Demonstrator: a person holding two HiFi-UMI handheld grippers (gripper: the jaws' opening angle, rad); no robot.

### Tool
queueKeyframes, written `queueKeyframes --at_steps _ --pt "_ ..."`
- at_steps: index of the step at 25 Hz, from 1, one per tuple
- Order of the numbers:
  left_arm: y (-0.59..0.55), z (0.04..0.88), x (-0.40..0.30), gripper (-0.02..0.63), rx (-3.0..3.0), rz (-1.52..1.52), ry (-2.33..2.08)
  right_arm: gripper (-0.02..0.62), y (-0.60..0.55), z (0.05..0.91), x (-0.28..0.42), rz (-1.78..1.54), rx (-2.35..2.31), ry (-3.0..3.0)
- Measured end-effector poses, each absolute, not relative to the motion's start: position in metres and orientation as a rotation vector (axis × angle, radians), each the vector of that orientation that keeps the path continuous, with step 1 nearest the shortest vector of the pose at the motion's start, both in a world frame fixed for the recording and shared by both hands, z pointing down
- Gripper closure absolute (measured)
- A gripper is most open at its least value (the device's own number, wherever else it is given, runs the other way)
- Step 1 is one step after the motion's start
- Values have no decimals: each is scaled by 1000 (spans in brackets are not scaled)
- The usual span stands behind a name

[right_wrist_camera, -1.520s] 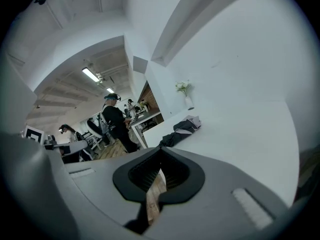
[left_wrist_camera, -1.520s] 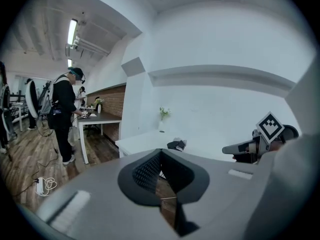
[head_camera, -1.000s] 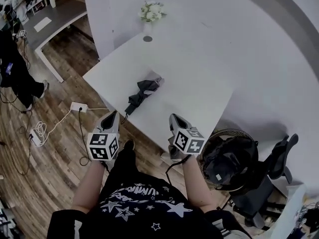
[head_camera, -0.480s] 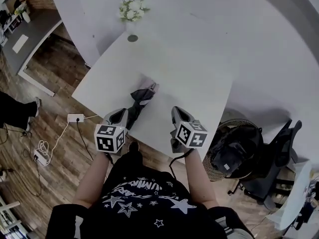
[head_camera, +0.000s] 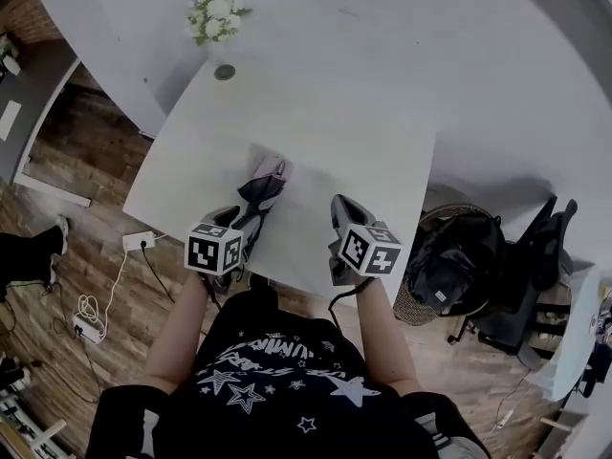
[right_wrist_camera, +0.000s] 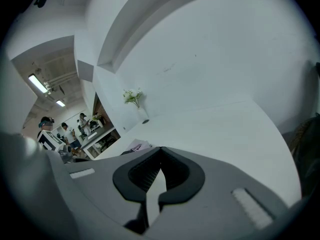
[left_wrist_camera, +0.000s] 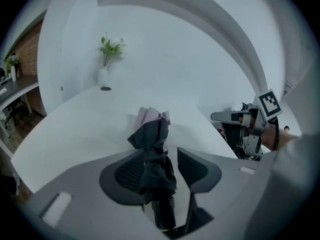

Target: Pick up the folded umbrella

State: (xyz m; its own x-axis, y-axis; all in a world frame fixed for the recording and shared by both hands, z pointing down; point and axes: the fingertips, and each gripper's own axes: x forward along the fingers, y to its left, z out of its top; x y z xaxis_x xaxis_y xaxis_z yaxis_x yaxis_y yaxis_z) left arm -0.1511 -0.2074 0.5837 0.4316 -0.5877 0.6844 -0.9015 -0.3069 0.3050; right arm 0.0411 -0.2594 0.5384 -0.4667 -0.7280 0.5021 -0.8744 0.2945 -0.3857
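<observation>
Right now the folded umbrella (head_camera: 260, 191) lies on the white table (head_camera: 354, 122), toward the table's near left edge, with its dark bundled canopy pointing away across the top and a paler patch of fabric at its far end. Over that same near edge the left gripper (left_wrist_camera: 160, 155) points downward with its jaws apart; they have just been opening, and the umbrella's dark cloth stands between them. The fabric seems to brush the left-hand pad (left_wrist_camera: 127, 173), though whether it truly touches is hard to tell in the left gripper view. Further right along the table's near edge the right gripper (right_wrist_camera: 160, 150) hovers with its jaws closed tip to tip and nothing between them. At the table's far left corner stands a small vase of white flowers (head_camera: 214, 11). Off the table's right side a dark bag (head_camera: 448, 273) sits on a chair.
</observation>
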Motion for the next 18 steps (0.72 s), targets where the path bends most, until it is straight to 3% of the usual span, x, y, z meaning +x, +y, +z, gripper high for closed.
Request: queueKeyframes --at_steps 4,7,18 --pt "-209 592 -139 293 2009 630 -1139 578 -259 540 43 933 1507 -2309" --pt "-214 600 -136 261 1971 649 -1099 578 -258 542 44 937 1529 -2292" --pt "-222 636 -131 255 1868 713 -1025 578 -255 538 64 939 1632 -2240"
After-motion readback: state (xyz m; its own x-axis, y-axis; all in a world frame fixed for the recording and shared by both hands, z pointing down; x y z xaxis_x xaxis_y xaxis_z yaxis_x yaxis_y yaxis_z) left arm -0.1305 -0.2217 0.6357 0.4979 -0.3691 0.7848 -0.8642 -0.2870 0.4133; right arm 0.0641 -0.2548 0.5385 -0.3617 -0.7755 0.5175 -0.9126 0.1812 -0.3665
